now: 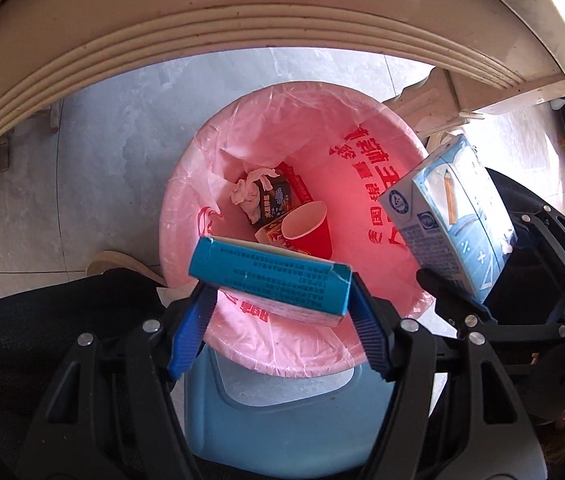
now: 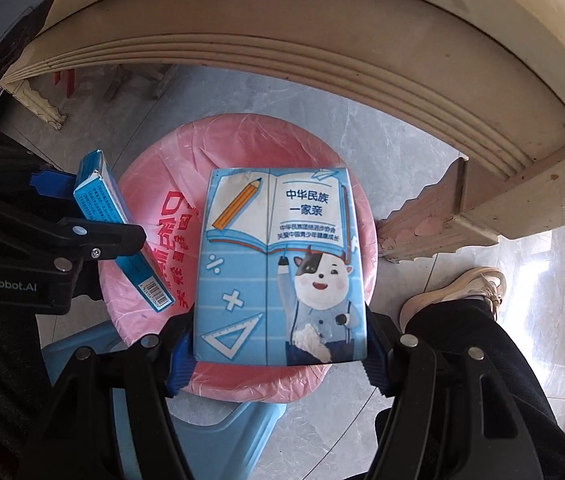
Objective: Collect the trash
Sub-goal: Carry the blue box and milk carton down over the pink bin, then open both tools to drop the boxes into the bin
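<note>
Both grippers hang over the bin [image 1: 282, 356], whose pink liner [image 1: 362, 176] is stretched over the round rim. The mouth is wide open, and in the left wrist view its rim clears the cream table edge [image 1: 218, 36] arching across at 12 o'clock, with a strip of grey floor [image 1: 94, 168] showing between them. A carved table leg [image 2: 434, 220] stands just beside the rim at 3 o'clock in the right wrist view, and the person's shoe [image 2: 458, 292] sits on the floor near it at 4 o'clock.

The left gripper [image 1: 280, 312] is clamped on a blue box [image 1: 270, 280], blue pads [image 1: 190, 332] pressing its two ends. The box lies crosswise over the 6 o'clock part of the opening, inside the rim line. Down in the bin lie a red cup [image 1: 310, 232], a dark carton [image 1: 274, 200] and a crumpled tissue [image 1: 250, 188].

The right gripper [image 2: 278, 344] grips a milk carton [image 2: 278, 264], its fingers closed on the lower sides, printed face to the camera. The carton covers the middle of the bin mouth, pink rim showing all round it. From the left wrist view that carton [image 1: 450, 224] stands tilted at 3 o'clock, over the rim there. The blue box [image 2: 122, 232] shows at 9 o'clock in the right view, apart from the milk carton, with liner visible between them.
</note>
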A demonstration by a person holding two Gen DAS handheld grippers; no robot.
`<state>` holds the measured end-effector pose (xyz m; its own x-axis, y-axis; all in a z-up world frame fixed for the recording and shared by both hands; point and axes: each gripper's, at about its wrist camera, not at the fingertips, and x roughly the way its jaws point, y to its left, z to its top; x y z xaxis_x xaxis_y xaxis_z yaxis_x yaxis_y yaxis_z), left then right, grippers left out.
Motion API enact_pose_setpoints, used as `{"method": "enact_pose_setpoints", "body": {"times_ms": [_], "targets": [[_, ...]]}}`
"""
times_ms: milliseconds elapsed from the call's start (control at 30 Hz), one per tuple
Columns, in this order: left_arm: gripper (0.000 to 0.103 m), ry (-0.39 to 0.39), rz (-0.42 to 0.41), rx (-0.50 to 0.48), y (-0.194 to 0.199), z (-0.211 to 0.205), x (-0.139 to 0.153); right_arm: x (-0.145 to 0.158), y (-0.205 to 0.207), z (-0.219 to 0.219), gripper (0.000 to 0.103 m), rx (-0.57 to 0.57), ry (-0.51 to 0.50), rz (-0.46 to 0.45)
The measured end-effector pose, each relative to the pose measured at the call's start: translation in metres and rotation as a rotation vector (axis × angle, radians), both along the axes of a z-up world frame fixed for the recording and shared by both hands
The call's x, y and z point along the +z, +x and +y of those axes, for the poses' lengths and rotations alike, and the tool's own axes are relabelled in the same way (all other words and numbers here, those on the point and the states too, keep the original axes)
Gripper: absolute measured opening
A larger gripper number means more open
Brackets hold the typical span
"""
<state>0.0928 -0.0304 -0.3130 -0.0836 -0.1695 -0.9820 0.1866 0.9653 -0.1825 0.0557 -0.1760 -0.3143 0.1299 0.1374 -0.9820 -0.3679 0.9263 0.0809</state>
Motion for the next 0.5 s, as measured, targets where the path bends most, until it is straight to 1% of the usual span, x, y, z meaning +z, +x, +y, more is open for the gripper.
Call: {"method": "enact_pose_setpoints", "body": {"times_ms": [200,300,500], "targets": [[0.065,-0.021,0.054,0.018,0.007,0.0,-0.023,-0.016,0.006,0.006,0.065,0.006,0.004,0.042],[0.065,-0.017,0.079,0.029,0.01,0.001,-0.032,-0.022,0.007,0.007,0.065,0.015,-0.002,0.057],[0.065,-0.014,0.1,0.041,0.014,0.002,-0.04,-0.029,0.009,0.01,0.065,0.021,0.002,0.09]]}}
